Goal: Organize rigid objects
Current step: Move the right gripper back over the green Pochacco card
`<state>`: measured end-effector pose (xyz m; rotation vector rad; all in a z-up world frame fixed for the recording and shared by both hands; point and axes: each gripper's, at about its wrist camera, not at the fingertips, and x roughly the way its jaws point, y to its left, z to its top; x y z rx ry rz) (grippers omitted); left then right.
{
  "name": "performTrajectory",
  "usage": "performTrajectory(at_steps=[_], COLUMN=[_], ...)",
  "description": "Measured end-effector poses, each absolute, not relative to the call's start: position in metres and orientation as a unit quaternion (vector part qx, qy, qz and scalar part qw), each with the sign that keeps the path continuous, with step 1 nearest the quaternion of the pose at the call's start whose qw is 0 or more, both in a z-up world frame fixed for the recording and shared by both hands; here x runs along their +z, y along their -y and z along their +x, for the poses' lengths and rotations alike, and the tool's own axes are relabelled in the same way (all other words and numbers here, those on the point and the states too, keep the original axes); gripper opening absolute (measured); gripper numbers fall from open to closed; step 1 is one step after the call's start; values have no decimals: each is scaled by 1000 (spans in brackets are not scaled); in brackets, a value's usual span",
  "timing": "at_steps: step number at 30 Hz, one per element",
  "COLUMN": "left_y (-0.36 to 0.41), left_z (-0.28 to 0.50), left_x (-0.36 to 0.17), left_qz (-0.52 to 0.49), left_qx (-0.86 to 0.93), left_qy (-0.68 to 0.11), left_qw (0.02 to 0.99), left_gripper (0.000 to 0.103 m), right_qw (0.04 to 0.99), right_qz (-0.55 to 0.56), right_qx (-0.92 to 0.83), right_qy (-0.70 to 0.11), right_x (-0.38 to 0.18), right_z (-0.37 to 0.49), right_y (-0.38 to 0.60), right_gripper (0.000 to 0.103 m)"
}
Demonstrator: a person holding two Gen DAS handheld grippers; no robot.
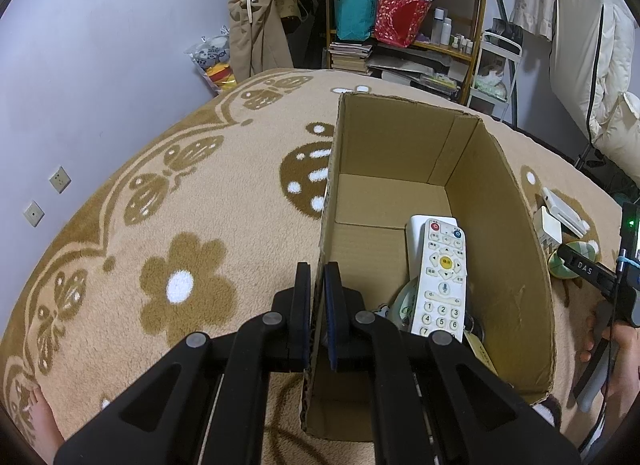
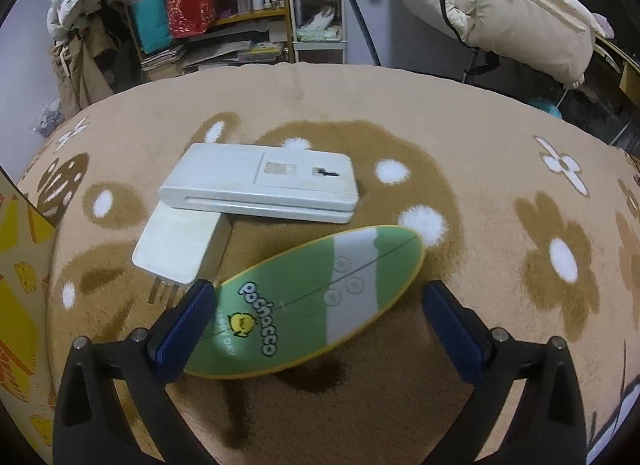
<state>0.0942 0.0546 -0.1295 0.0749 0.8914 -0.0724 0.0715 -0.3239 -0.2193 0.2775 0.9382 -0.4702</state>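
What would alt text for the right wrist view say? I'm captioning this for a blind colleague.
The open right gripper straddles a green oval Pochacco board on a brown flowered blanket. Behind it lie a white plug adapter and a flat white device.

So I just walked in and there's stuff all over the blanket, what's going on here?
A person is packing loose items into a cardboard box. The left gripper is shut on the box's wall, steadying it; a remote already lies inside. The right gripper is open over a green oval board, not yet gripping it. A white case and a plug adapter wait on the blanket.
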Motion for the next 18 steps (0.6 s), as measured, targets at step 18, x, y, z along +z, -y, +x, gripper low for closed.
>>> performTrajectory(at_steps=[18], left_y=[-54], left_z=[92], left_x=[-130], left_qz=[36], left_qx=[-36], left_qy=[-432], left_qw=[901], left_gripper=[7], right_qw=[845], right_qz=[101], right_qx=[-236], right_qy=[-469], right_x=[-226], right_z=[91], right_y=[305], right_gripper=[103])
